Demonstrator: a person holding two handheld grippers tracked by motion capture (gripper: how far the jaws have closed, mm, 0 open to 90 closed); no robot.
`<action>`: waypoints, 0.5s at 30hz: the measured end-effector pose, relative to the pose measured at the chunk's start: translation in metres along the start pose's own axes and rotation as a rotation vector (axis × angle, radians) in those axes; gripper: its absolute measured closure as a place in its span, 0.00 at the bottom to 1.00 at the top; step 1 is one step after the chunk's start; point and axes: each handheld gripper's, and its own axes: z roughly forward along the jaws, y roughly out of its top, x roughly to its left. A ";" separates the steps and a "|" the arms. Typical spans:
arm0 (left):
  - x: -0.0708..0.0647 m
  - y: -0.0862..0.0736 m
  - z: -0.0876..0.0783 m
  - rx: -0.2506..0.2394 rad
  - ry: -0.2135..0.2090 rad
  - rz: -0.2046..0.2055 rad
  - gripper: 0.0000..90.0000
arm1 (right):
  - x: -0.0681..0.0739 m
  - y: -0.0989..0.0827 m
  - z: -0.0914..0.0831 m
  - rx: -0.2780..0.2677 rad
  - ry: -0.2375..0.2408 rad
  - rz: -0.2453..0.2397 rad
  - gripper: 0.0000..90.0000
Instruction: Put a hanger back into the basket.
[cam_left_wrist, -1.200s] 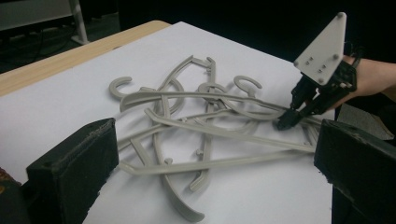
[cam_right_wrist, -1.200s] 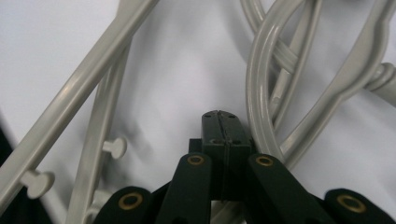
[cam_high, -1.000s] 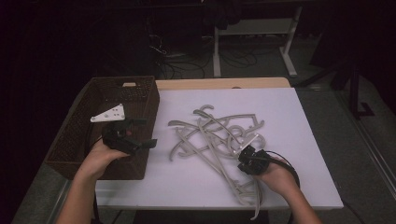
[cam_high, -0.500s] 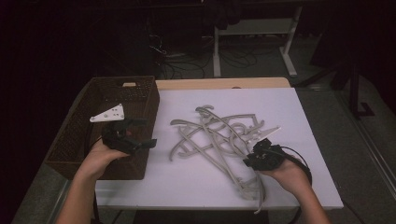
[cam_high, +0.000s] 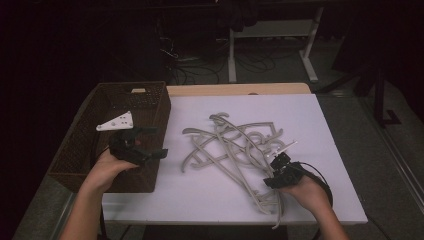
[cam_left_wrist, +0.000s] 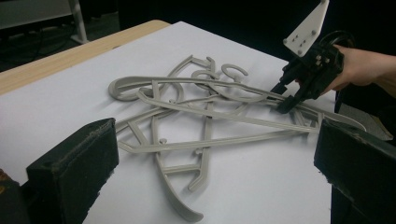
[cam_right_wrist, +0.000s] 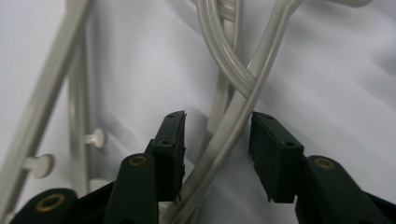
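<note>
A tangle of grey plastic hangers (cam_high: 235, 147) lies in a heap on the white table top (cam_high: 325, 130), and both grippers are placed around it. The right gripper (cam_high: 276, 167) sits at the heap's near right edge, held in the person's right hand (cam_high: 307, 192). Its jaws stand apart, straddling two crossed hanger arms (cam_right_wrist: 233, 116) that run up between them; the pads are close on either side of the arms but not pressed shut on them. More hanger bars and small pegs (cam_right_wrist: 95, 137) lie just to one side of that gripper, and its black cable loops behind the hand toward the table's near edge.

The left gripper (cam_high: 145, 145) is well apart from the heap, held by the left hand (cam_high: 107, 167) over the right wall of a dark woven basket (cam_high: 80, 150). Its jaws are spread wide with nothing between them, and they face across the table toward the hangers. From the left gripper view, the whole pile (cam_left_wrist: 205, 116) lies ahead of those open jaws, with the right gripper (cam_left_wrist: 292, 93) at its far side, its white plate (cam_left_wrist: 308, 28) sticking up above it.

Beyond the heap, a strip of bare wooden edge (cam_high: 235, 89) borders the white surface. Past that, the floor is dark, with table legs (cam_high: 232, 55) and loose cables.
</note>
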 end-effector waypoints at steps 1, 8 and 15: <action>0.000 0.000 0.000 0.000 0.000 0.000 0.00 | 0.001 0.000 0.001 0.004 -0.009 -0.008 0.67; -0.001 0.000 0.001 0.001 -0.002 0.003 0.00 | 0.000 0.003 0.001 0.010 -0.030 -0.008 0.77; 0.000 0.000 0.001 0.001 0.000 0.001 0.00 | -0.014 0.008 -0.001 0.012 -0.053 -0.052 0.88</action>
